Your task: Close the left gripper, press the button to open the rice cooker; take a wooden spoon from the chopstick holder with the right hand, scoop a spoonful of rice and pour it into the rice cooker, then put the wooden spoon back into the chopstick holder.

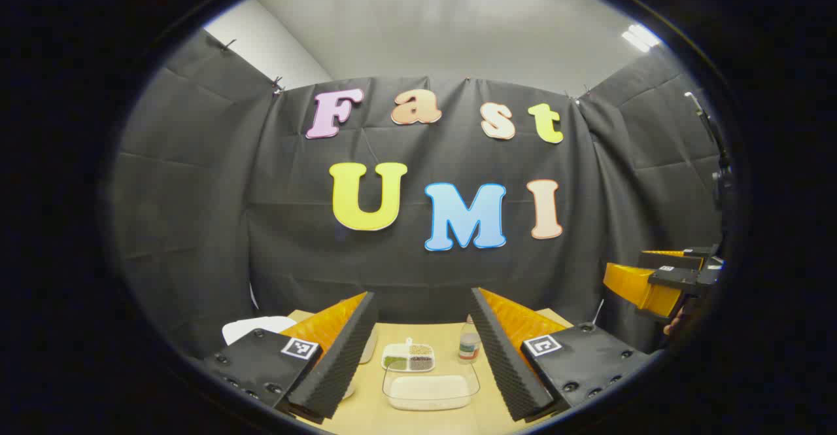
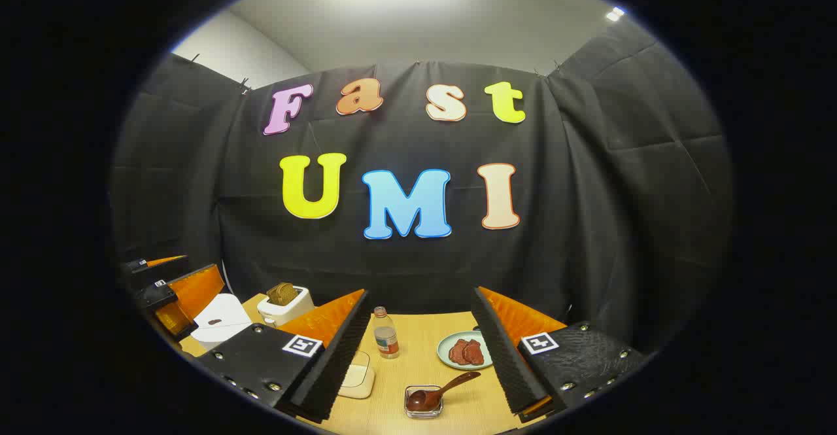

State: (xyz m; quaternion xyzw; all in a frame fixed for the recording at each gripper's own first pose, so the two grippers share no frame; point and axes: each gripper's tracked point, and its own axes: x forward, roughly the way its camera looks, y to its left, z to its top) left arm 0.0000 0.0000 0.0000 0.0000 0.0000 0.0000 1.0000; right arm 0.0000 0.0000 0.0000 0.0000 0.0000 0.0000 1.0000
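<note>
Black cloth walls enclose a wooden table (image 2: 418, 356). We hold the left gripper (image 1: 422, 350) and right gripper (image 2: 422, 350) above it, jaws wide, gripping nothing. We see the rice tray (image 1: 430, 389) ahead, the cooker (image 2: 219, 320) at far left, and the spoon (image 2: 444, 386) resting in a small holder (image 2: 423, 407).

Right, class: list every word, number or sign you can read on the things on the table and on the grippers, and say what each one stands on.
Label on the bottle: too small and blurred to read.
The square markers on the left gripper and the right gripper: black-and-white patterns, no words or numbers.
I can make out no other text on the things on the table.
</note>
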